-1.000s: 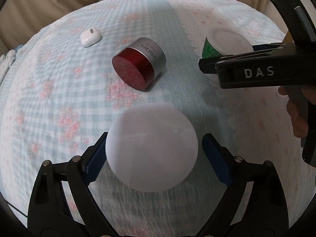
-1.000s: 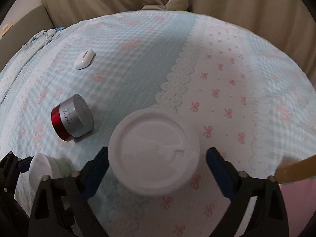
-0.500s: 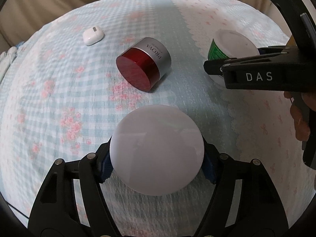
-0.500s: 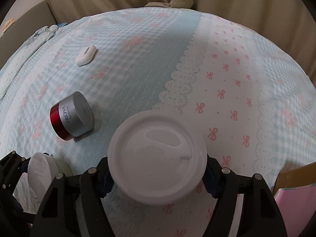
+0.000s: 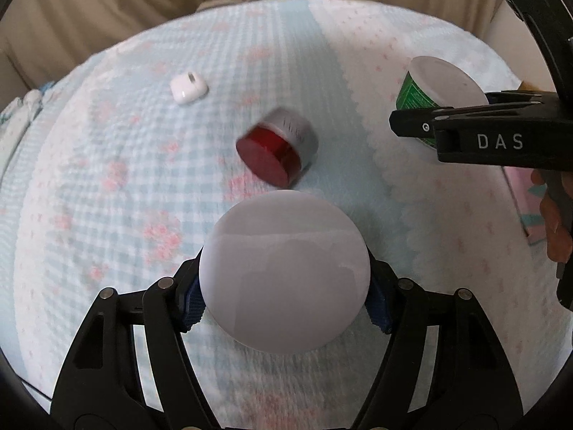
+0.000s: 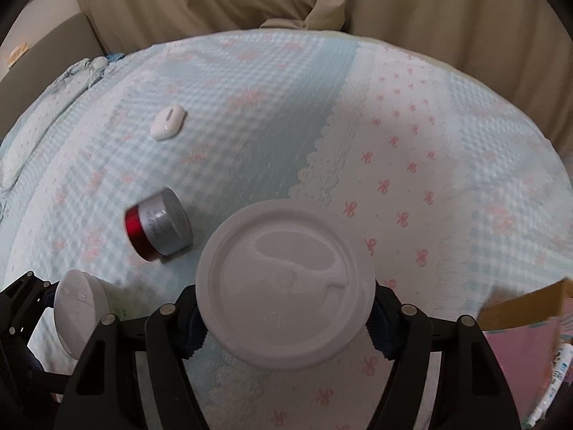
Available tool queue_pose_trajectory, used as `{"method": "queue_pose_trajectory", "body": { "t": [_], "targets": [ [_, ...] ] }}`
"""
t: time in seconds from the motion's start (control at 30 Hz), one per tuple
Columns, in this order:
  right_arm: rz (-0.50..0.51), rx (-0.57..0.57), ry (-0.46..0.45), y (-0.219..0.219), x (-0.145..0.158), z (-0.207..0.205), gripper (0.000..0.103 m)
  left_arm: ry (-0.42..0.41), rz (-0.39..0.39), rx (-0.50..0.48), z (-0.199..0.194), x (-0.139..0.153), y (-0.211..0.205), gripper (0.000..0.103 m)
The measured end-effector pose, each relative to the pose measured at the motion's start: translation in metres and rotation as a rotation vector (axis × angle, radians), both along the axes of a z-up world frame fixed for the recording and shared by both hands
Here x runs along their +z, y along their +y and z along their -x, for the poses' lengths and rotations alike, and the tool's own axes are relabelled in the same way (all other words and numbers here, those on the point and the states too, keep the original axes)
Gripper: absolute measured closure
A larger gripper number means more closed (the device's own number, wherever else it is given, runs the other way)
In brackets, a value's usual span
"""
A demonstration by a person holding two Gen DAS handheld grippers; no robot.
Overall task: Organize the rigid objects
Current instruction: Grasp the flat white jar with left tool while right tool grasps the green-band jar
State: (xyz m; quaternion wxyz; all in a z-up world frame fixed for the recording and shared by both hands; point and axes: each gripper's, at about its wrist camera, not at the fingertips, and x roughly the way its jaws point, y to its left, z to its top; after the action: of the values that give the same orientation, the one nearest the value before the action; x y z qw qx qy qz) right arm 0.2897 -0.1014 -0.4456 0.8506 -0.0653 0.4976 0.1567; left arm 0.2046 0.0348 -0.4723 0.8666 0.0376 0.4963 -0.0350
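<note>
In the left wrist view my left gripper is shut on a jar with a smooth white round lid, held just above the bed cover. My right gripper is shut on a green can with a white plastic lid, also held off the cover. From the left wrist view that green can shows at the right, in the right gripper. A red and silver jar lies on its side between them. Farther back lies a white earbud case.
The bed cover is light blue with pink bows and flowers. Beige fabric rises behind it. A cardboard box edge and a pink item sit at the lower right. A person's hand holds the right gripper.
Both grippers have closed on their containers and lifted them a little off the cover. The red and silver jar and the earbud case have stayed where they lay.
</note>
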Motion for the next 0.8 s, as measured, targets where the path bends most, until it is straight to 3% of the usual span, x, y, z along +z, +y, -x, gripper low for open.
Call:
{"method": "queue_pose_trajectory", "body": {
  "t": [0.47,0.6,0.8],
  "targets": [
    [-0.056,-0.067,-0.073,-0.046,0.124,0.044,0.035,-0.095,0.059,-0.007,0.005,0.142,-0.029,0.035],
    [-0.084,-0.099,-0.078,-0.075,0.157,0.058,0.035,-0.115,0.064,-0.028,0.006,0.182,-0.057,0.035],
    [-0.098,-0.158,-0.091,-0.133,0.196,0.079,0.035,-0.124,0.080,-0.097,0.002,0.218,-0.119,0.035]
  ]
}}
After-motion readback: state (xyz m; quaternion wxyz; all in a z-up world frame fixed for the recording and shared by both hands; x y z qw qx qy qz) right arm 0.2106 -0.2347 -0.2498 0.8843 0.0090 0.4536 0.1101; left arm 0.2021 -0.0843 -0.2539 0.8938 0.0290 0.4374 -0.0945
